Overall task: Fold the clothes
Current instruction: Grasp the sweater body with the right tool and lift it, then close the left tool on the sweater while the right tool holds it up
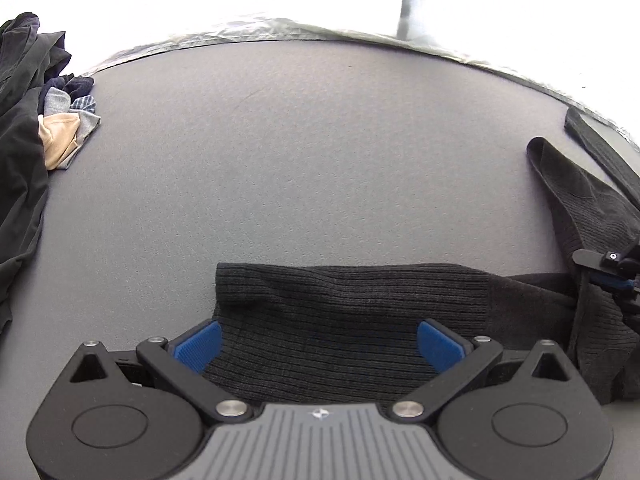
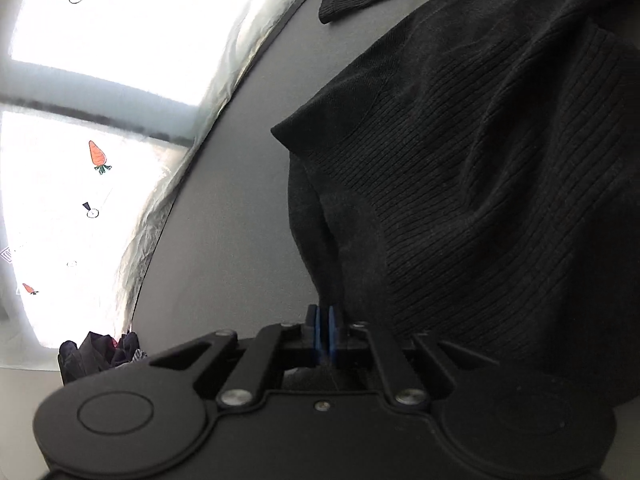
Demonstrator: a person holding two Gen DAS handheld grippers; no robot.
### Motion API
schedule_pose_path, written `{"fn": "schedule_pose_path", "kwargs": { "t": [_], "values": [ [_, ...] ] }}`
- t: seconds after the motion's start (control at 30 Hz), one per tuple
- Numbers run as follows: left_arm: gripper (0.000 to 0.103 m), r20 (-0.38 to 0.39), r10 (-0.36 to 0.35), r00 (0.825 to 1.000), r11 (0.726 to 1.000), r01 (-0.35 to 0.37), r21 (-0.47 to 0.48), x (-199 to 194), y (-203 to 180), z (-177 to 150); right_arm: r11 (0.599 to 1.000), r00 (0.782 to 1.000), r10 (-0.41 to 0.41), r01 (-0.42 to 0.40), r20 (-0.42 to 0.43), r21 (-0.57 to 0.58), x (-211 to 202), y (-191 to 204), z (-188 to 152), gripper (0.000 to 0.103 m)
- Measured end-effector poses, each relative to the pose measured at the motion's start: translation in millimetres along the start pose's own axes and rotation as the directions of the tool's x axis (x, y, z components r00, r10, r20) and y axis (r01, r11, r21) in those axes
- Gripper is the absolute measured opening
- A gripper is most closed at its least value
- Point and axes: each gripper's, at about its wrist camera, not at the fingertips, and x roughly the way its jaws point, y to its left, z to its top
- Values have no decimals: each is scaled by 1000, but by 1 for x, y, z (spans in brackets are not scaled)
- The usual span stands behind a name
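A black ribbed sock (image 1: 340,312) lies flat on the grey table (image 1: 280,152), cuff end towards me. My left gripper (image 1: 320,344) is open, its blue pads (image 1: 200,344) straddling the sock's near end. At the right edge, my right gripper (image 1: 608,270) pinches the dark fabric there. In the right wrist view the right gripper (image 2: 325,334) is shut on a fold of the black ribbed sock (image 2: 480,184), which drapes up and to the right. A second sock (image 1: 600,140) lies at the far right.
A pile of unfolded clothes (image 1: 36,120), black, beige and striped, sits at the table's left edge; it also shows small in the right wrist view (image 2: 100,352). The table's far edge (image 1: 280,38) meets a bright crinkled cover.
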Motion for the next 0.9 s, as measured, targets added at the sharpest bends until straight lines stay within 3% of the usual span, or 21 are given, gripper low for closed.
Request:
{"fn": "schedule_pose_path", "kwargs": {
  "t": [0.1,0.2,0.5,0.6,0.7,0.77,0.83,0.9],
  "values": [
    [103,11,-82,997,996,81,45,-9,-20,7,990,997,78,-74,-26,124,0,-9,1,4],
    [102,-11,-124,992,988,125,97,-10,-43,13,953,983,174,-156,-49,259,3,-17,-2,4],
    [102,-65,-135,989,978,144,149,-7,-78,24,865,958,282,-231,-51,445,4,-31,-9,4],
    [102,-102,-133,986,983,144,110,0,-81,29,857,957,287,-233,-49,459,5,-33,-12,4],
    [102,-141,-194,971,980,197,8,4,-76,33,847,955,294,-239,-43,475,6,-33,-15,4],
    [101,-164,-277,947,959,262,-104,10,-71,34,834,952,305,-247,-38,494,7,-35,-16,4],
    [98,-168,-363,917,922,326,-210,16,-66,35,822,949,314,-253,-35,510,8,-37,-17,5],
    [97,-153,-409,899,895,363,-258,19,-67,34,812,947,321,-258,-31,524,8,-38,-18,5]
  ]
}}
